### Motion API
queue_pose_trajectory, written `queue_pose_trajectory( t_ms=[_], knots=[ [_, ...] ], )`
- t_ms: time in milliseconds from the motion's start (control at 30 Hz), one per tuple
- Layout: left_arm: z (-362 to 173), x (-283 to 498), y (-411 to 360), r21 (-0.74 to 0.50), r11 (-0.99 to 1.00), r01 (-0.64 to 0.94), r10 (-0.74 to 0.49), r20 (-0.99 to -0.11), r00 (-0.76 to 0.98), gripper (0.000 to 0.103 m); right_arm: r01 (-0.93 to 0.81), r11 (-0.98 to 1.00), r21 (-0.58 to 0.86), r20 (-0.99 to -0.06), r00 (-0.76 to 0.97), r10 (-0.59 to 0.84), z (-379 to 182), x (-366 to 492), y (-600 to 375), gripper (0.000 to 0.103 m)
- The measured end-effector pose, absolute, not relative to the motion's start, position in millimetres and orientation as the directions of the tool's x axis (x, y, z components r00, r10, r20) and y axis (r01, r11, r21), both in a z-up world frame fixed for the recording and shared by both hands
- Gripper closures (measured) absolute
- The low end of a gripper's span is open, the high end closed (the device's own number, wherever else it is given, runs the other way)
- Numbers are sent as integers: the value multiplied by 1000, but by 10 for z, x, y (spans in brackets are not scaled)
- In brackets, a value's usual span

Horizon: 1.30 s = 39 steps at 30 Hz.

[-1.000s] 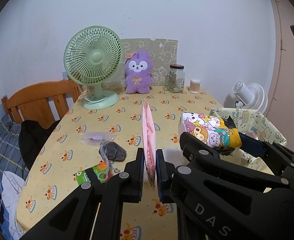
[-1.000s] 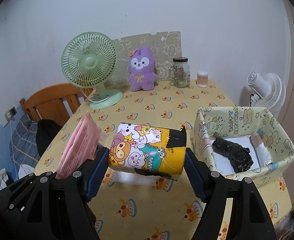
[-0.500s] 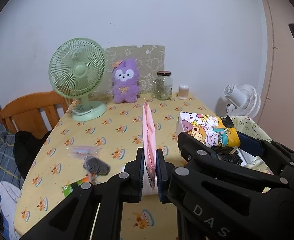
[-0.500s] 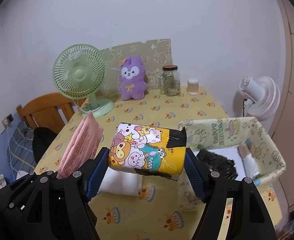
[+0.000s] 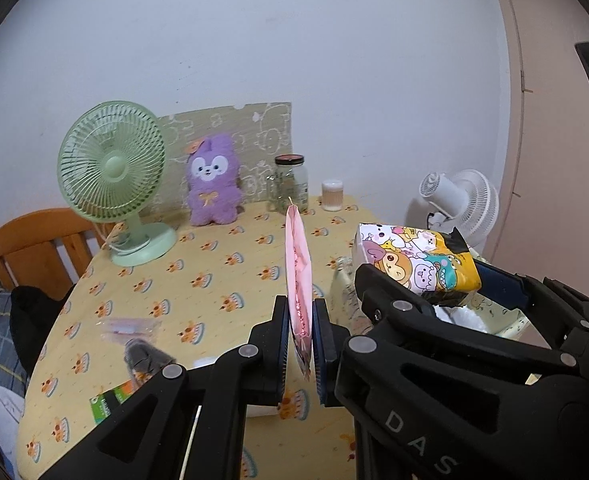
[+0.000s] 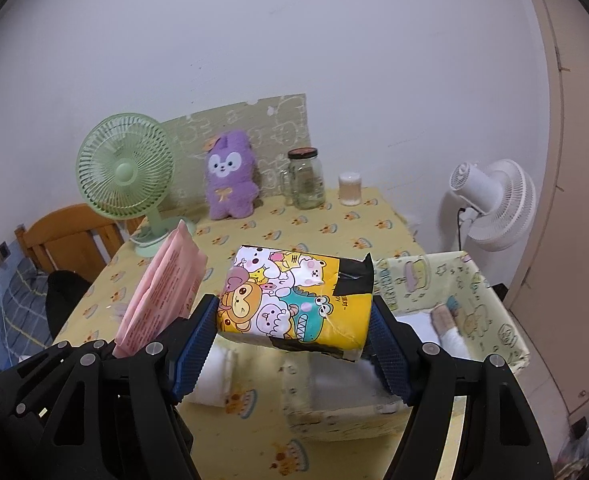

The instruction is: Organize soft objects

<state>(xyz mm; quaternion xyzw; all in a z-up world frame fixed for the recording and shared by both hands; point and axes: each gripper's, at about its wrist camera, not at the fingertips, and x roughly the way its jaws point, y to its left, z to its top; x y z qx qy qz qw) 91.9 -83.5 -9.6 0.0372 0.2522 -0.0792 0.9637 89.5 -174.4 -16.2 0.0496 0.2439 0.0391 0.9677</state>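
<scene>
My left gripper (image 5: 299, 354) is shut on a flat pink packet (image 5: 297, 268) that stands upright on edge above the table; the same pink packet (image 6: 162, 288) shows at the left of the right wrist view. My right gripper (image 6: 294, 344) is shut on a soft cartoon-printed tissue pack (image 6: 294, 298), held across both blue pads. That pack (image 5: 414, 258) also appears at the right of the left wrist view. Just right of and below the pack stands a yellow-green patterned fabric box (image 6: 490, 312) with white items inside. A purple plush (image 5: 212, 180) sits at the table's far edge.
The table (image 5: 198, 272) has a yellow cake-print cloth. A green fan (image 5: 112, 172), a glass jar (image 5: 290, 184) and a small cup (image 5: 331, 195) stand at the back. A grey pouch (image 5: 142, 356) and a green card (image 5: 110, 398) lie front left. A white fan (image 6: 494, 204) and a wooden chair (image 5: 30, 240) flank the table.
Both grippers have drawn back and risen slightly with their loads. The table items look smaller and farther, and the fabric box now sits lower, beneath the tissue pack.
</scene>
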Motion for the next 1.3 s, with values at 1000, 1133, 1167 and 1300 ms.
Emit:
queue_pose_trajectory(
  t_ms=[1000, 1133, 1167, 1300],
  knots=[
    [-179, 1252, -1616, 36, 946, 323, -257, -522, 813, 94, 92, 990, 110, -472, 881, -30, -261, 1089, -2534, 27],
    [-232, 1315, -1715, 34, 938, 345, -274, -536, 798, 94, 113, 987, 110, -484, 874, -46, -314, 1134, -2628, 27],
    [-244, 1326, -1733, 33, 937, 349, -277, -540, 795, 94, 118, 987, 110, -487, 872, -50, -323, 1145, -2645, 27],
    [-297, 1380, -1812, 25, 928, 372, -296, -557, 776, 94, 141, 984, 109, -501, 863, -68, -368, 1185, -2733, 27]
  ],
)
